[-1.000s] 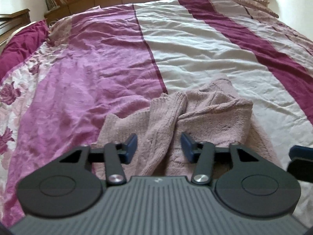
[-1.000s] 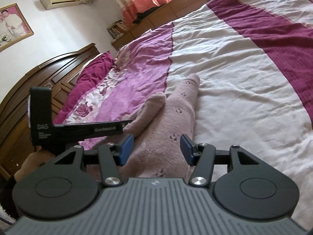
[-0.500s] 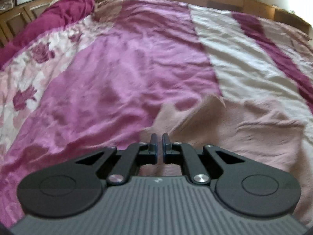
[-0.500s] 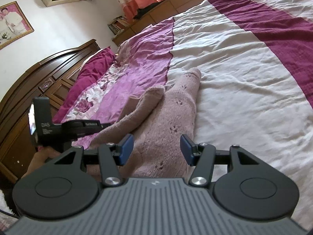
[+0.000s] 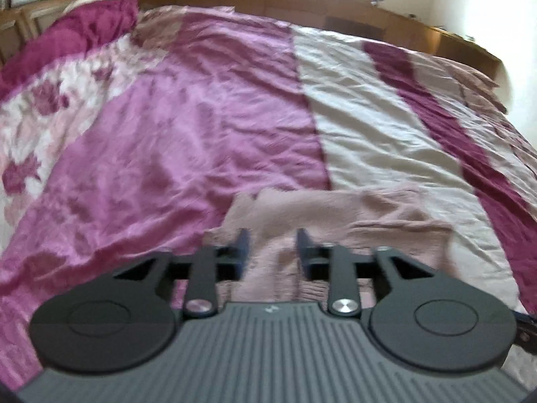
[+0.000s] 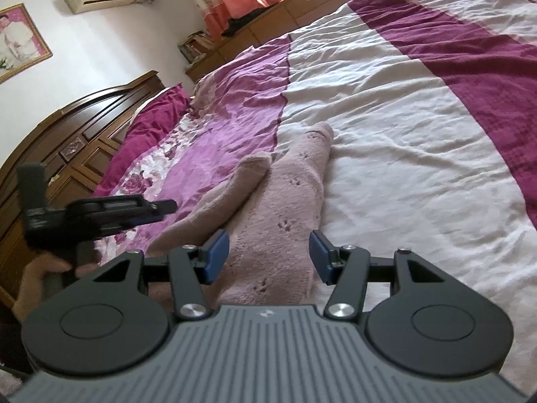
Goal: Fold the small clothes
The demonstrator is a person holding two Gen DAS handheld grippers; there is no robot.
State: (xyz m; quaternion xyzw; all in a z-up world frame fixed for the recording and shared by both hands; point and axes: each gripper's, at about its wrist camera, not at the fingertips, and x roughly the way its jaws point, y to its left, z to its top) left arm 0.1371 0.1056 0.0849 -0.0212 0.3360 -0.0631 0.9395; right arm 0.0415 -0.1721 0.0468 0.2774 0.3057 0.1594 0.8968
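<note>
A small dusty-pink knitted garment (image 5: pixel 339 221) lies crumpled on the striped bedspread (image 5: pixel 201 127). My left gripper (image 5: pixel 271 253) is open and empty just above the garment's near left edge. In the right wrist view the garment (image 6: pixel 285 201) stretches away from me, one sleeve lying beside the body. My right gripper (image 6: pixel 268 255) is open and empty over its near end. The left gripper (image 6: pixel 100 211) shows at the left of that view, held in a hand.
The bed is covered by a wrinkled purple, cream and maroon bedspread (image 6: pixel 419 100). A dark wooden headboard (image 6: pixel 67 134) stands at the left, a low wooden ledge (image 5: pixel 335 16) runs along the far side, and a maroon pillow (image 5: pixel 67 40) lies at the far left.
My left gripper closed half a second ago at the garment's left edge and has now opened again, swinging slightly right. My right gripper stays open and nearly still over the garment.
</note>
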